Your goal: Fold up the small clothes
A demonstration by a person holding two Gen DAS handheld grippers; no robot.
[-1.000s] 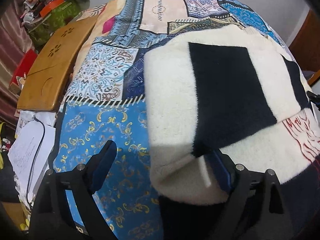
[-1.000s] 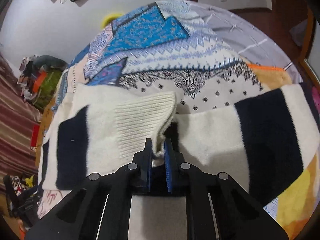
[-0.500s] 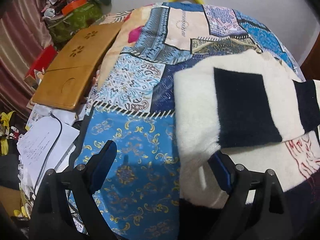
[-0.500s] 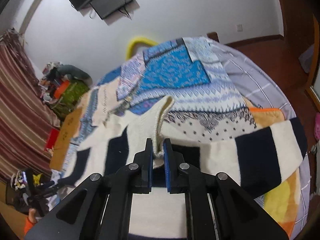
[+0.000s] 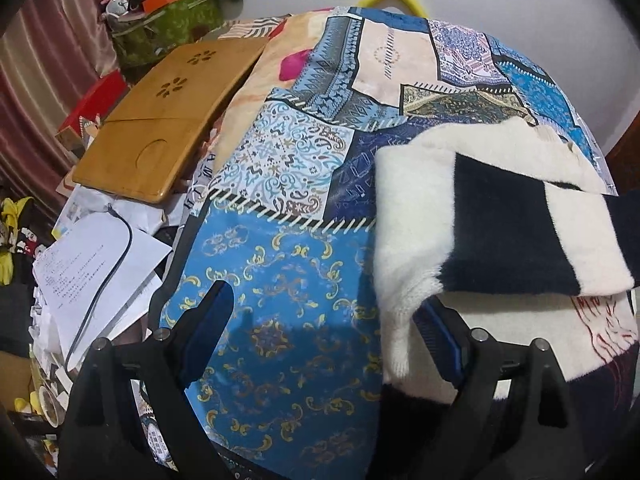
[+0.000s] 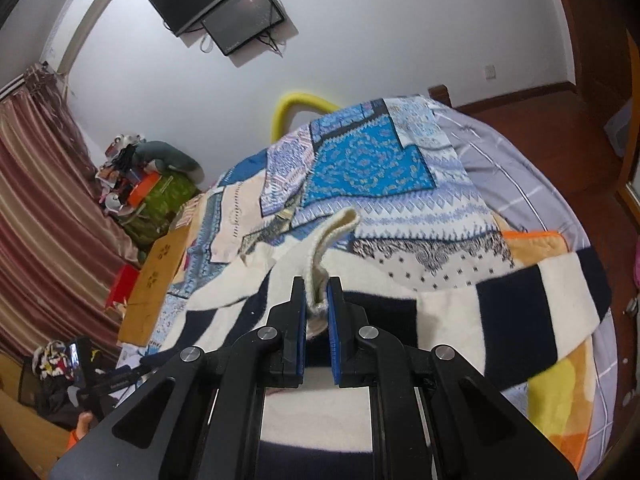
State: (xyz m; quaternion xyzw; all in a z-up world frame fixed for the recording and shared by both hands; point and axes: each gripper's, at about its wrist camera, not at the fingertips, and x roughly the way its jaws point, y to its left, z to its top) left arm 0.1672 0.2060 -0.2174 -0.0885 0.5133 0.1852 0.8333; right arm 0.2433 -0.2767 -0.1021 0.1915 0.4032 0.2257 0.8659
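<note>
A cream and navy striped sweater lies on a patchwork bedspread, with one sleeve folded across its body. My left gripper is open just left of the sweater's edge, its right finger tucked under the cream hem. My right gripper is shut on the sweater's ribbed cream cuff and holds it lifted above the sweater. The other sleeve stretches out to the right in the right wrist view.
A wooden lap tray lies at the bed's left edge, with papers and a cable below it. Clutter and a green box stand at the back left. A TV hangs on the wall. A yellow hoop stands behind the bed.
My right gripper has lifted the cuff up and tilted toward the wall. My left gripper has drawn back and left, away from the sweater's hem.
</note>
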